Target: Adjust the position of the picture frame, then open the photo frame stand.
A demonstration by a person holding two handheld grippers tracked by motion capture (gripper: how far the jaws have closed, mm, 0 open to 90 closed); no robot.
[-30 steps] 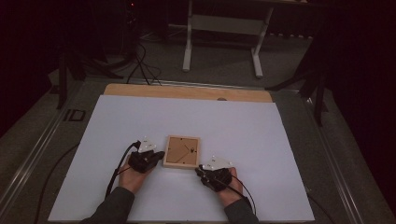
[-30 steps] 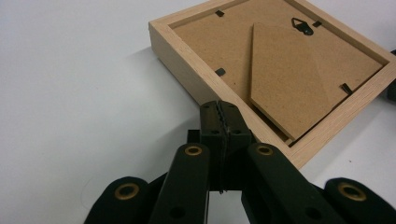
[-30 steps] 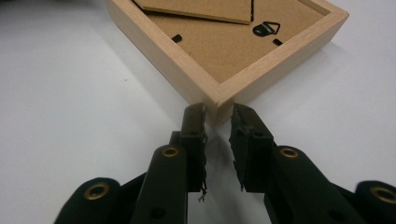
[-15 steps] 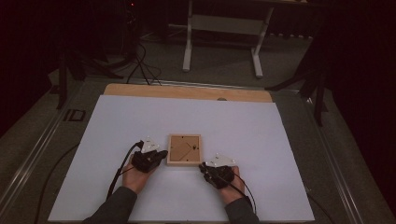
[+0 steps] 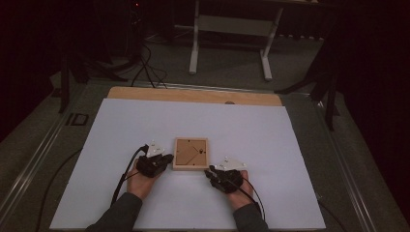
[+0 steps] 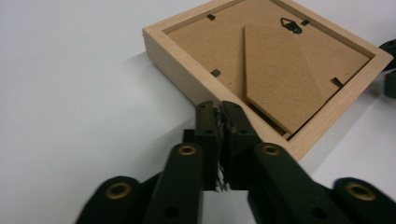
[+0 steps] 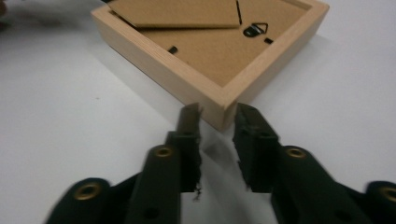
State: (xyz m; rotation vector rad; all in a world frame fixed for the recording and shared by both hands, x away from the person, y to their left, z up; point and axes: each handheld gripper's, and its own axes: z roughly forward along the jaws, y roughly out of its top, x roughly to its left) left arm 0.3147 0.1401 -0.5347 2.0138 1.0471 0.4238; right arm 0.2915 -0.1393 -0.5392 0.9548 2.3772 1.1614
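A light wooden picture frame (image 5: 191,153) lies face down on the white table top (image 5: 270,145), its brown backing board, fold-out stand and hanger facing up. My left gripper (image 5: 169,158) is at the frame's left side. In the left gripper view its jaws (image 6: 219,109) have just been opening a crack, but still stand together with nothing between them, just short of the frame's edge (image 6: 261,60). My right gripper (image 5: 208,171) is at the near right corner. Its jaws (image 7: 218,116) have just been opening. They stand apart on either side of the frame's corner (image 7: 205,46), pads off the wood.
A bare wooden strip (image 5: 193,95) runs along the table's far edge. Beyond it stands a white metal stand (image 5: 232,34) on a dark floor with cables (image 5: 145,67). A cable (image 5: 123,179) trails from the left gripper toward the person.
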